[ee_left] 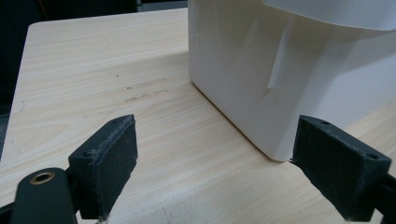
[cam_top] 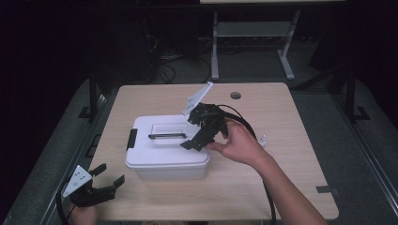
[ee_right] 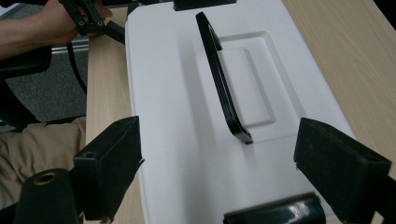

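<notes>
high view – white lidded box (cam_top: pixel 166 152), black handle (cam_top: pixel 167 136) and latches.

Your worktop (cam_top: pixel 291 178) is pale wood grain with a round grommet hole (cam_top: pixel 235 95) near its far edge. A small white bottle (cam_top: pixel 263 139) stands on it toward your right. Beyond it you have grey carpet (cam_top: pixel 253 65), a tangle of dark cables (cam_top: pixel 164 65), and another table's light metal legs (cam_top: pixel 215 51).
</notes>
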Demonstrator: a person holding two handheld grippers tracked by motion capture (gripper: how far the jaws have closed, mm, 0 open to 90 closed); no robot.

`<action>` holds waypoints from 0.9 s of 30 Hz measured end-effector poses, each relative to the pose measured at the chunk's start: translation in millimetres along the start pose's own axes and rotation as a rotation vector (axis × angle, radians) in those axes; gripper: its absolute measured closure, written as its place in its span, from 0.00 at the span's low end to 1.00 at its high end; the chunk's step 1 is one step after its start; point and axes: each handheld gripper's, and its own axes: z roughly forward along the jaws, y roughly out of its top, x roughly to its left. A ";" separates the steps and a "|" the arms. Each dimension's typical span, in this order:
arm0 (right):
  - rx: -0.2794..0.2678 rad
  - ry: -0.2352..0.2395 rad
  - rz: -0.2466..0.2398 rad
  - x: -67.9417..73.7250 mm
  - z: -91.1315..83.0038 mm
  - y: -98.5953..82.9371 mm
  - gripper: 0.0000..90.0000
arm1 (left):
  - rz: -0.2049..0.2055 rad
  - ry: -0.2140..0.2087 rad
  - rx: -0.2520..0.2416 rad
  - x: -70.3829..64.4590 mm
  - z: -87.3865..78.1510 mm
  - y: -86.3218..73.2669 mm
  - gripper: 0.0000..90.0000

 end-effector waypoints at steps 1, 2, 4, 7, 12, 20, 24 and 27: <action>0.001 0.000 0.002 0.3 1.4 2.0 0.16 | 0.001 -0.001 0.000 0.0 0.1 -0.1 0.14; -0.001 0.004 -0.001 0.2 2.9 3.7 0.16 | 0.002 -0.001 0.001 -0.1 0.1 0.0 0.14; 0.008 0.004 -0.008 0.2 6.2 7.6 0.16 | 0.002 0.000 0.001 -0.3 0.1 0.1 0.14; 0.013 0.012 -0.014 0.8 10.4 13.5 0.18 | 0.003 0.000 0.002 -0.1 -0.2 0.1 0.14; 0.033 0.019 -0.032 0.6 19.0 18.2 0.18 | 0.002 0.000 0.001 0.0 -0.4 0.0 0.14; 0.054 0.018 -0.073 1.5 30.0 28.1 0.26 | 0.003 0.000 0.000 -0.2 -0.1 -0.1 0.14; 0.077 0.013 -0.097 1.4 36.8 33.5 0.33 | 0.002 -0.002 -0.001 -0.2 0.1 -0.2 0.14; 0.080 0.024 -0.112 1.1 42.1 36.5 0.39 | 0.001 -0.001 -0.001 -0.5 0.5 -0.3 0.14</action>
